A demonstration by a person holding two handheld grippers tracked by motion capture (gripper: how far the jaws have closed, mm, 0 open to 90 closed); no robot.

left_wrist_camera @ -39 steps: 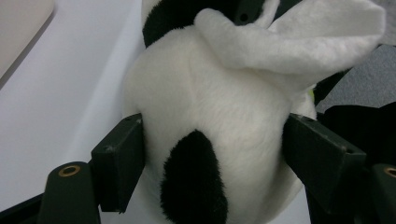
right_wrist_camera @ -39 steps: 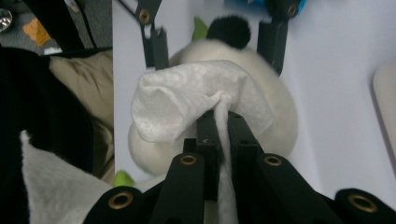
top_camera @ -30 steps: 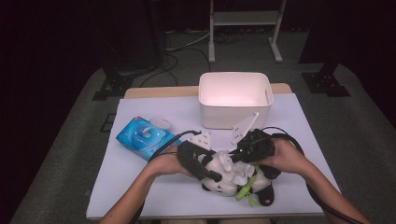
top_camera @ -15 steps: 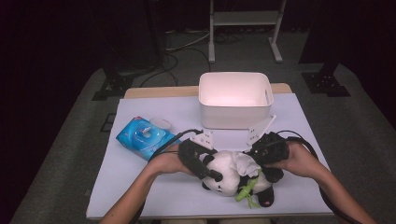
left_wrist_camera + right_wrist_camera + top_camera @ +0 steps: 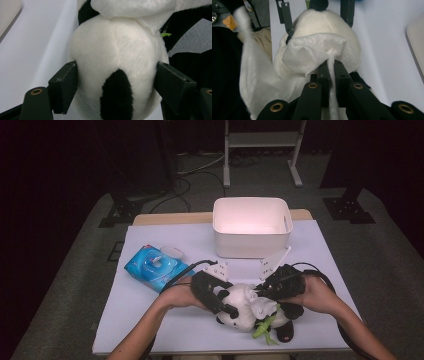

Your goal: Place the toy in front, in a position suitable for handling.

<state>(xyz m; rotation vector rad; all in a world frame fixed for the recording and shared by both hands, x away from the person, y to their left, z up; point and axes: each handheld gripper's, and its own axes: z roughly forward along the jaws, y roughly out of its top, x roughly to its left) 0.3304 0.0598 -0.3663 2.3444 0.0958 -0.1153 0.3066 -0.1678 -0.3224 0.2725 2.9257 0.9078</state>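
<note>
A: Dark room, white table [image 5: 150, 320]. Left gripper [image 5: 218, 296]?
B: Clamped across the panda [image 5: 245, 307] at the near edge.
A: Right gripper [image 5: 266, 289]?
B: Pinching a wipe [image 5: 312, 53] on the panda; wiping step, next rub across.

The panda toy [image 5: 117, 75] runs past the top and bottom edges of the left gripper view, its face unseen. Beside the panda, the white wipe [image 5: 312, 57] has a blurred fold at left, its tail hidden between the jaws.
</note>
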